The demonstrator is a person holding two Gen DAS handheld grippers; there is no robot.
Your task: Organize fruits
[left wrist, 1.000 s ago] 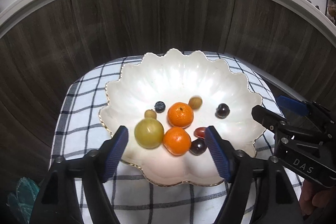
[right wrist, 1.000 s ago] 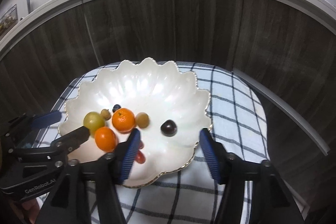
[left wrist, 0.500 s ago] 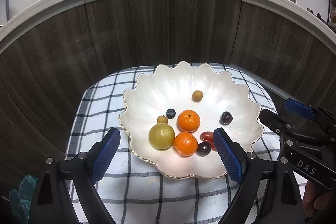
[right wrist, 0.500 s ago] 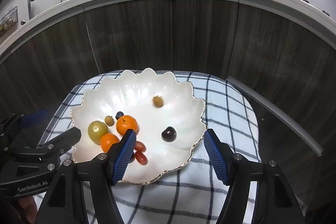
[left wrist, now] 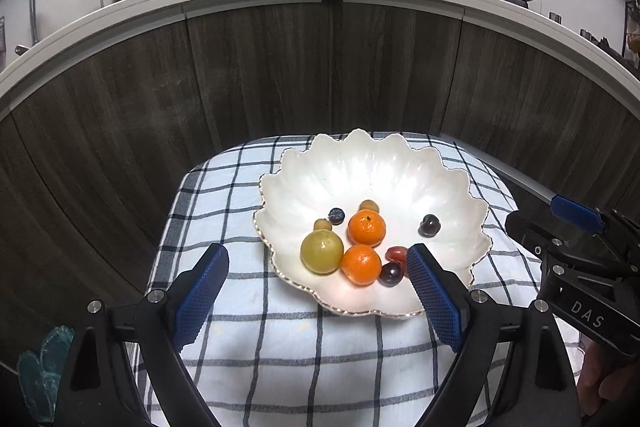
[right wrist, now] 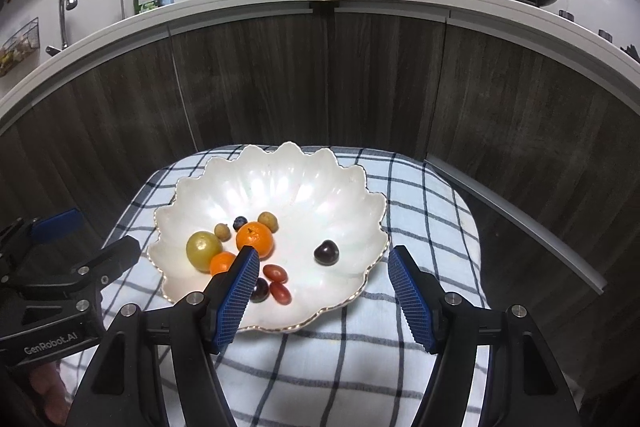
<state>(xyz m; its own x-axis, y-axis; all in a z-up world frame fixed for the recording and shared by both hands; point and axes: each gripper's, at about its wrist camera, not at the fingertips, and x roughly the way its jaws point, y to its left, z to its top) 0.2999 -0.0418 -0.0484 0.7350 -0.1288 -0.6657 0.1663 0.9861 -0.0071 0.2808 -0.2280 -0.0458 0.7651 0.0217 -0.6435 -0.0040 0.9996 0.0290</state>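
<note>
Left tongs point(left wrist: 316, 297) and right tongs point(right wrist: 322, 295): black frames, silver screws, blue ribbed pads point(left wrist: 434, 301); white "DAS" and "GenRobot.AI" lettering.

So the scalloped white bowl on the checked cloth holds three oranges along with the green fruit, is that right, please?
Not quite: the scalloped white bowl on the checked cloth holds two oranges, not three, beside the green fruit. The left wrist view shows both clearly.
</note>
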